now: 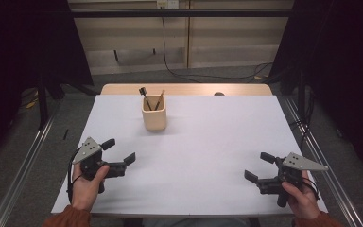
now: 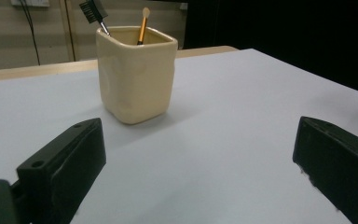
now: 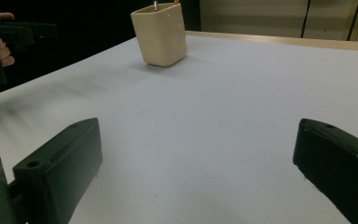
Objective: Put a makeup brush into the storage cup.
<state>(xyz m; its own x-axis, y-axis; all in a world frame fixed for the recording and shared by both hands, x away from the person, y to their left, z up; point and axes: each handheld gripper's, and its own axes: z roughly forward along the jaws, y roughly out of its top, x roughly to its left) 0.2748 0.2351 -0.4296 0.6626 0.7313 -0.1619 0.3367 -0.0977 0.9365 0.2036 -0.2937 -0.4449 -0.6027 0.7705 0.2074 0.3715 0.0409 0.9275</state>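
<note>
Both grippers are hovering low over the near table [image 1: 203, 156] edge, left gripper [image 1: 121, 150] and right gripper [image 1: 258, 166] released, gripping nothing. Well ahead, the cream cup [image 1: 154, 113] is standing upright, holding a black brush [image 1: 144, 94] and orange brush [image 1: 160, 99]; handling looks unstarted

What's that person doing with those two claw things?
A person sits at a white table with a gripper in each hand. The left gripper and the right gripper both rest near the front edge with jaws open, holding nothing. Farther back stands a cream cup with two small brushes in it: a black-headed brush and an orange-handled brush. The left gripper is the nearer one to the cup. Nothing is being touched.
</note>
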